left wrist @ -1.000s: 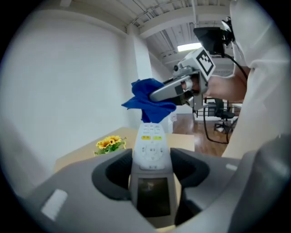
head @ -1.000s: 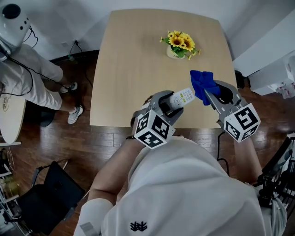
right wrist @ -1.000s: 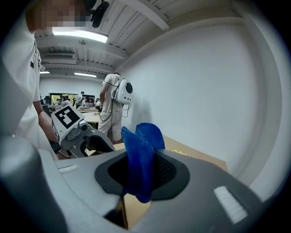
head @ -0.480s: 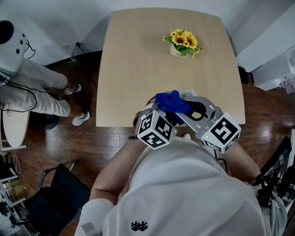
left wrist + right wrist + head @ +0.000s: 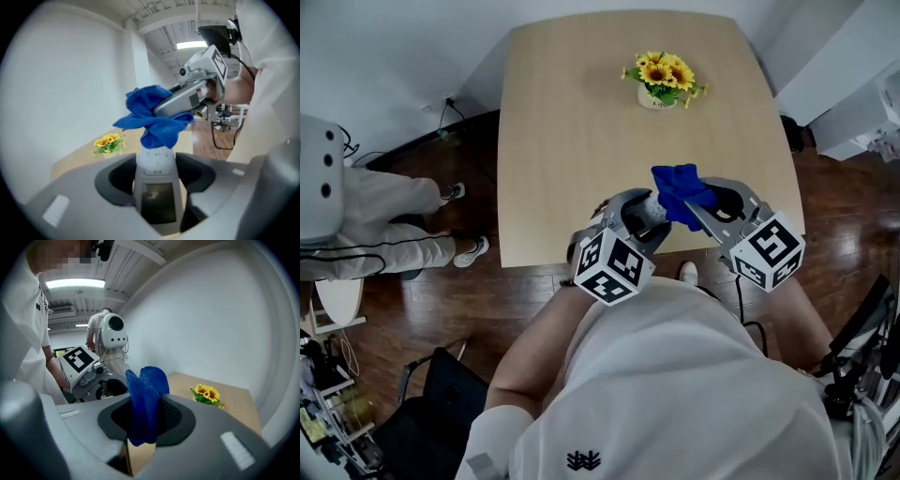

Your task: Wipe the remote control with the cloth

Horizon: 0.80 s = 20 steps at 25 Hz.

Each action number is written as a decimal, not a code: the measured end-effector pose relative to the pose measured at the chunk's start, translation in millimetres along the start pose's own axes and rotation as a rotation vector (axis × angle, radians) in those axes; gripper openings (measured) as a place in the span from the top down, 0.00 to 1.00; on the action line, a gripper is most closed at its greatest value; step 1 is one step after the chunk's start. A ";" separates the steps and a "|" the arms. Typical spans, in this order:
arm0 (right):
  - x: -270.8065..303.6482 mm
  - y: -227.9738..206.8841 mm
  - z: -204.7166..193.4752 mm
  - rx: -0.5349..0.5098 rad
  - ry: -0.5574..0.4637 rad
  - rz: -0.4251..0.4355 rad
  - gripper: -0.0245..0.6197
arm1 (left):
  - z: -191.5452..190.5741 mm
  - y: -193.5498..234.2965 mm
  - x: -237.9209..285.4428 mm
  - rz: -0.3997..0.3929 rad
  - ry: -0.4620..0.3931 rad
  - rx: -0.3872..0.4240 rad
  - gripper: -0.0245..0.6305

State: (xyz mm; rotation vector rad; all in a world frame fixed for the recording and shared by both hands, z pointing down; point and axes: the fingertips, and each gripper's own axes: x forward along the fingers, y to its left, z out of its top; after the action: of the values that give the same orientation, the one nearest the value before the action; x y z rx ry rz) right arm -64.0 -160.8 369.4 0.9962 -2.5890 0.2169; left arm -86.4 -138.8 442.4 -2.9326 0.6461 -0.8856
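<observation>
From the head view the remote control (image 5: 156, 165) is almost all hidden, because the blue cloth (image 5: 679, 186) lies over its far end and the gripper body covers the rest; the left gripper view shows it clearly, a light grey body with a dark window near the camera, but its buttons are too blurred to read. The left gripper (image 5: 651, 217) is closed on the sides of the remote control and holds it in the air above the near edge of the worktop (image 5: 567, 141), pointing away from the person. The right gripper (image 5: 697, 206) comes in from the right and points to the left; its jaws are pinched tight on a fold of the cloth, and the loose part of the cloth rests on the top end of the remote control. Both forearms are bent in close to the person's chest, with the marker cubes nearest to the body. A small pot of yellow flowers (image 5: 661, 81) stands at the far side of the worktop, well apart from the grippers. On the left, on the dark wood floor (image 5: 516, 291), another person (image 5: 370, 220) in light clothes is cut off by the edge of the picture.
</observation>
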 end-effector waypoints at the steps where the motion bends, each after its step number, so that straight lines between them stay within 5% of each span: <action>1: -5.4 -8.4 -3.6 0.011 0.003 -0.031 0.83 | -0.5 -1.2 2.9 -0.010 0.001 0.005 0.54; 10: -58.8 -94.2 -66.1 0.147 0.095 -0.326 0.83 | -7.0 3.0 46.2 -0.105 0.030 0.040 0.54; 20: -124.1 -98.9 -121.1 0.296 0.110 -0.415 0.83 | -39.5 -5.9 119.7 -0.196 0.167 0.086 0.54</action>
State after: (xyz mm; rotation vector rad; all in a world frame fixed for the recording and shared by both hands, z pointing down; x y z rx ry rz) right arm 120.9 -125.1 435.5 1.5492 -2.2284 0.5372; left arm -14.9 -175.8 539.5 -2.9027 0.3185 -1.1541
